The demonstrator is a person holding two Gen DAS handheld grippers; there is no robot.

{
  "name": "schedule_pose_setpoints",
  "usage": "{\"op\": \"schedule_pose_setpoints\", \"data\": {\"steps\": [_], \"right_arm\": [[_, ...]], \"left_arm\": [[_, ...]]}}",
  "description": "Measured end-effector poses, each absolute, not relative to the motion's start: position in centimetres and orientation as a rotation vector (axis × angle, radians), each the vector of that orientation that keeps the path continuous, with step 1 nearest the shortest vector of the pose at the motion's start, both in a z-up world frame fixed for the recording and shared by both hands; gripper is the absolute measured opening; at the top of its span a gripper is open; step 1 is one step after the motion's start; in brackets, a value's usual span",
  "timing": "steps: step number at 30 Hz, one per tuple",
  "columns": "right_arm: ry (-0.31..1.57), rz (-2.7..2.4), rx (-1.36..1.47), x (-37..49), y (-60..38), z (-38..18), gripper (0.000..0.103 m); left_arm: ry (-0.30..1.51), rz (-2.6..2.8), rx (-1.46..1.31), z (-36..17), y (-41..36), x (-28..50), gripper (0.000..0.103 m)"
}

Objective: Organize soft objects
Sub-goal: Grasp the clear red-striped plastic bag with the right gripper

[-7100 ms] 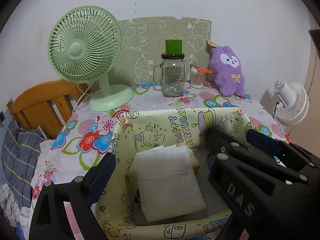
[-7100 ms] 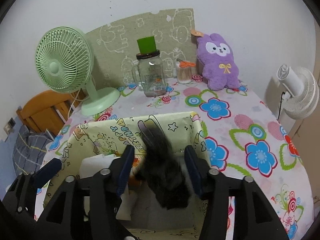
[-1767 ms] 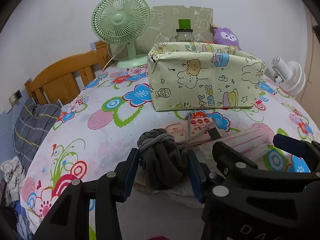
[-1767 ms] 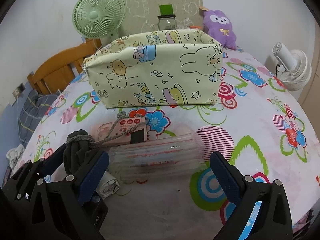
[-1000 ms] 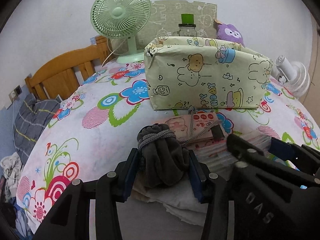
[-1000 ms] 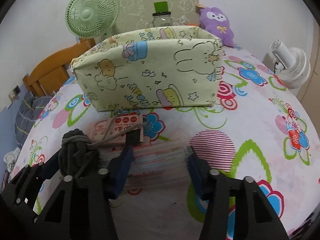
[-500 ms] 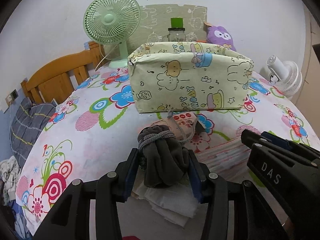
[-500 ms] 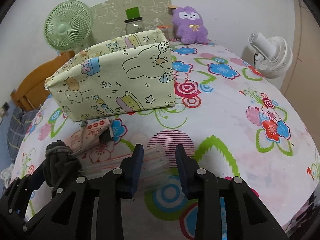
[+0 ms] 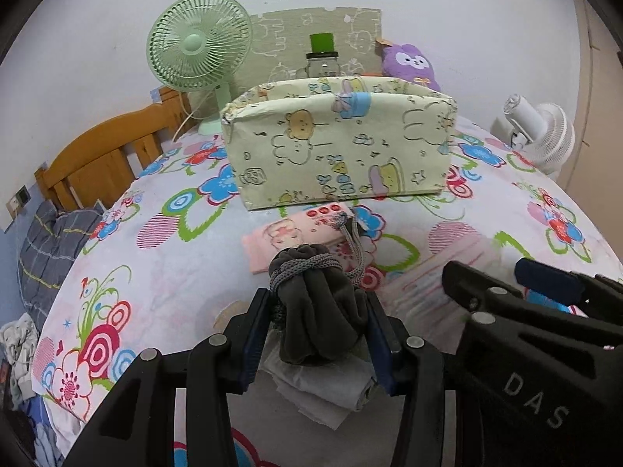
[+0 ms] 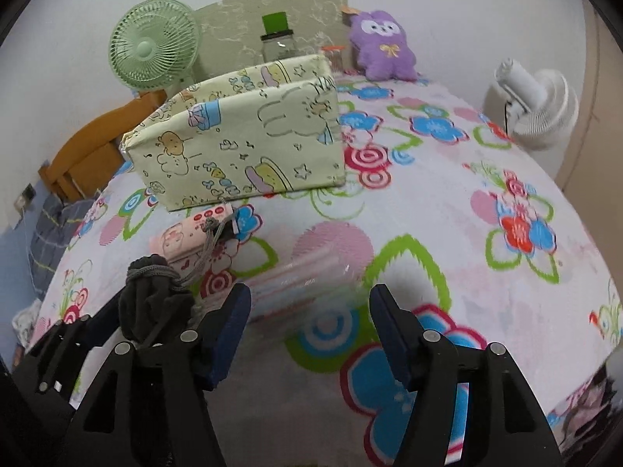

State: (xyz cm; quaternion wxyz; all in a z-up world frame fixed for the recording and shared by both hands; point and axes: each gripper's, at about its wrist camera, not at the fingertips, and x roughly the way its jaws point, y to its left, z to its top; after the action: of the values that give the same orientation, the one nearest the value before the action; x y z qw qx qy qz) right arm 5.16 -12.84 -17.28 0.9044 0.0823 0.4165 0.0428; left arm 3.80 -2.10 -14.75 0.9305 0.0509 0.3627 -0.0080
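My left gripper [image 9: 317, 323] is shut on a dark grey drawstring pouch [image 9: 315, 311], held just above a folded white cloth [image 9: 323, 385]; the pouch [image 10: 155, 295] also shows at the left in the right wrist view. My right gripper [image 10: 307, 299] has its jaws opening. A clear packet with pink stripes [image 10: 300, 276] lies on the table at its fingertips, and the pads do not press on it. A pink pouch [image 9: 296, 233] lies in front of the cartoon-print storage box [image 9: 338, 144]. In the left wrist view the right gripper [image 9: 486, 268] reaches in from the right.
The floral tablecloth [image 10: 447, 202] covers a round table whose edge drops off near me and at the right. At the back stand a green fan [image 9: 198, 46], a glass jar [image 9: 323, 62] and a purple plush [image 10: 383, 46]. A white fan [image 10: 533, 105] is at the right, a wooden headboard [image 9: 101, 155] at the left.
The right gripper's jaws narrowed around the clear packet's end half a second ago and now stand wide apart. The left gripper keeps its grip on the grey pouch; both have shifted slightly right.
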Motion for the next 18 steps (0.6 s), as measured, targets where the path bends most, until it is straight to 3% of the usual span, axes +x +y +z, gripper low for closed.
{"op": "schedule_pose_setpoints", "data": {"steps": [18], "right_arm": [[0.894,0.117,0.211,8.7,-10.9,-18.4,0.056]], "left_arm": [[0.730,-0.012,0.089,-14.3,-0.9,5.4,0.048]]}}
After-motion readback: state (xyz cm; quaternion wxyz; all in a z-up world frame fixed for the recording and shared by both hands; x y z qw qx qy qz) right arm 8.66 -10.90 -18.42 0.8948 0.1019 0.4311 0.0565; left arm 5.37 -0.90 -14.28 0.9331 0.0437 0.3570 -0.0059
